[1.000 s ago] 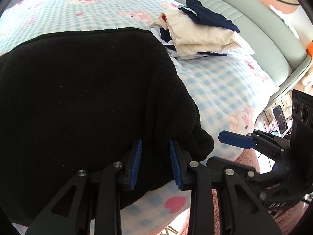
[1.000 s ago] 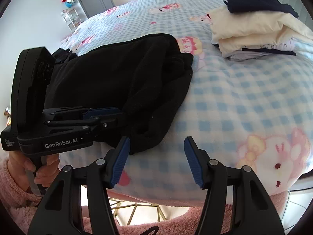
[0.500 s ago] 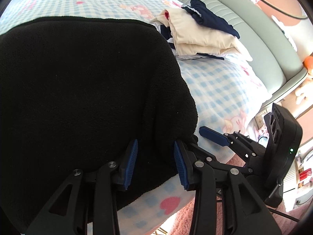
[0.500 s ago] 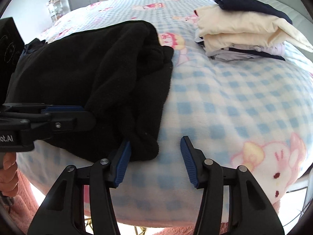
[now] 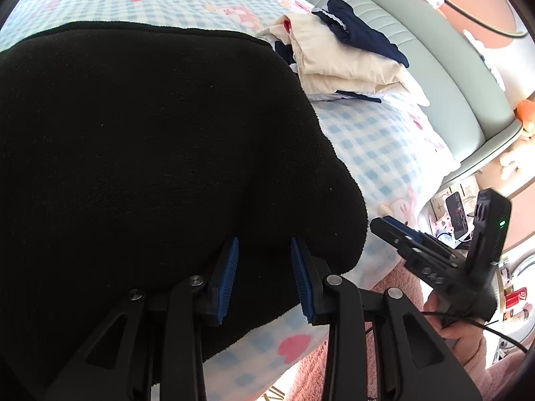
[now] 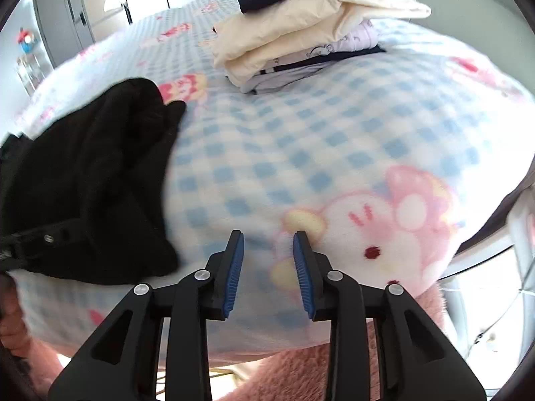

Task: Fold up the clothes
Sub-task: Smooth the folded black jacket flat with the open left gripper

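- The left gripper (image 5: 264, 275) stands part open over the near edge of the black fleece garment (image 5: 140, 153); fleece lies between its blue pads, but whether they pinch it cannot be told
- The right gripper (image 6: 268, 267) has just been closing and is now narrowly apart, with nothing between its jaws, above the checked blanket (image 6: 301, 140)
- The garment lies spread on the blanket, to the left of the right gripper
- A stack of folded clothes (image 6: 301, 33) sits farther back
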